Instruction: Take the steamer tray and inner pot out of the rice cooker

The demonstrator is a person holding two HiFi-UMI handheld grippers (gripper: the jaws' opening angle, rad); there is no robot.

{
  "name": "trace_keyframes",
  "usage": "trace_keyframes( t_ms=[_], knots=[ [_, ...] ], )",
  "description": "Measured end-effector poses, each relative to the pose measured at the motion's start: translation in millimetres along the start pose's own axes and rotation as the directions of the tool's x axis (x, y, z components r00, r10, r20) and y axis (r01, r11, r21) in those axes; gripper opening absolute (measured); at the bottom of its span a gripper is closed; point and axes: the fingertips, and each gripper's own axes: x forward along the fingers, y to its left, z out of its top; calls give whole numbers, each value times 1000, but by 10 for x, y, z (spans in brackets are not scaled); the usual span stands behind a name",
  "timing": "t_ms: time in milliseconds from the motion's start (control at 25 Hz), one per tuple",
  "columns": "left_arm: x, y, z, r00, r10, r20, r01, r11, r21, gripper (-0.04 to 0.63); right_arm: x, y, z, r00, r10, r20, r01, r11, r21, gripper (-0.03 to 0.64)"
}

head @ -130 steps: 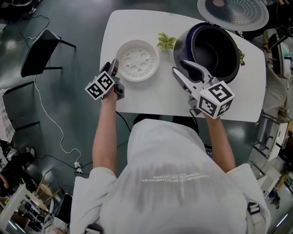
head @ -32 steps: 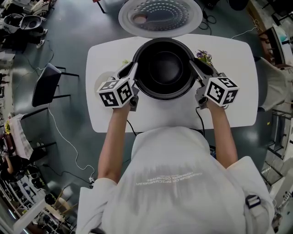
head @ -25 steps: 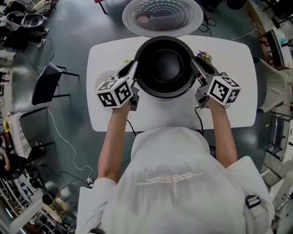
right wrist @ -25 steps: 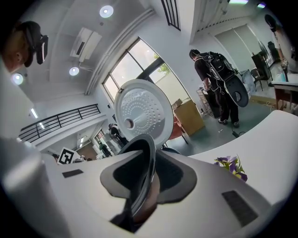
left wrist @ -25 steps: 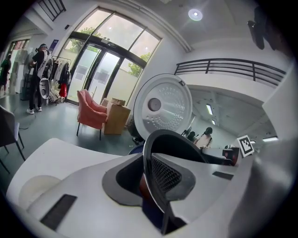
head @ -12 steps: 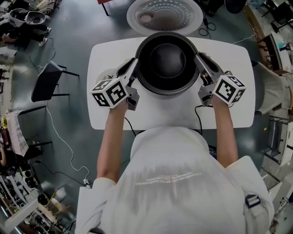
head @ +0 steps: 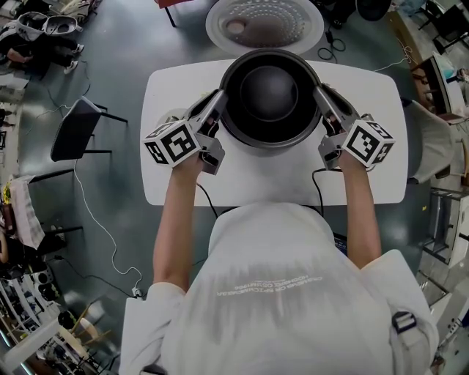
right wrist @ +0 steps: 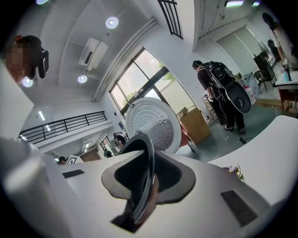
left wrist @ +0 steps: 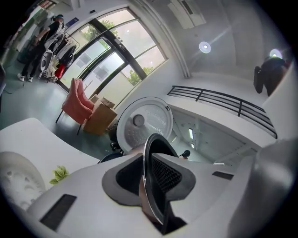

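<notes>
L gripper (left wrist: 148, 173) and R gripper (right wrist: 145, 179): jaws nearly shut, each pinching the inner pot (head: 270, 88) by its thin rim, opposite sides. R jaws have just been closing on the rim. Pot hangs between both grippers, over the table (head: 278, 183).

Handling (est.): rigid metal, moderate wt, smooth rim, so slip risk. Hold level, equal pressure.

Steamer tray (left wrist: 16, 176) lies on the table, left of L gripper. Lid (head: 264, 22) stands open beyond.

We look down on a glossy grey floor (head: 124, 44), a black chair (head: 73, 135) near the white bench (head: 176, 183), tall windows (left wrist: 111, 56), and round ceiling lights (right wrist: 111, 22).
</notes>
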Motion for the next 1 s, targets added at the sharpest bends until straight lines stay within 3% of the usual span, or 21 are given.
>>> trace_keyframes(
  t_ms=[200, 440, 640, 1000],
  knots=[
    [7, 15, -62, 1000, -23, 13, 24, 997, -80, 66, 16, 7, 34, 1000, -9, 15, 9, 1000, 4, 64],
    [-21, 35, -83, 1000, 11, -8, -11, 1000, -18, 48, 45, 32, 27, 1000, 4, -9, -4, 1000, -15, 64],
    [-141, -143, 103, 998, -21, 54, 22, 1000, -1, 46, 60, 189, 159, 999, 38, 1, -38, 997, -63, 64],
    [-701, -145, 532, 987, -39, 159, 36, 999, 22, 44, 306, 866, 324, 992, 118, 35, -113, 984, -136, 64]
  ],
)
